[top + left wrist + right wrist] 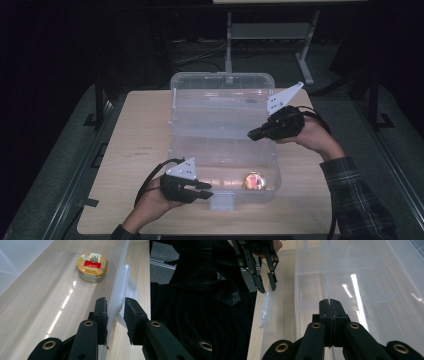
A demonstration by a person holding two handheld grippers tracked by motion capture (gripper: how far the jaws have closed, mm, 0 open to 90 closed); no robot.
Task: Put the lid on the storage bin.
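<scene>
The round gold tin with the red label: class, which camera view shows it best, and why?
The left gripper view: the round gold tin lies close and sharp on the clear box floor, its lid and red label plain. The high view shows it small and blurred through the box's front wall. The right gripper view looks across the divided tray instead.

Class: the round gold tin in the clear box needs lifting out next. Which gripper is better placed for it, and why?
Probably the left. The left gripper sits at the box's front wall, beside the tin, fingers apart astride that wall. The right gripper is farther back, its fingers shut on a divider of the clear tray.
</scene>
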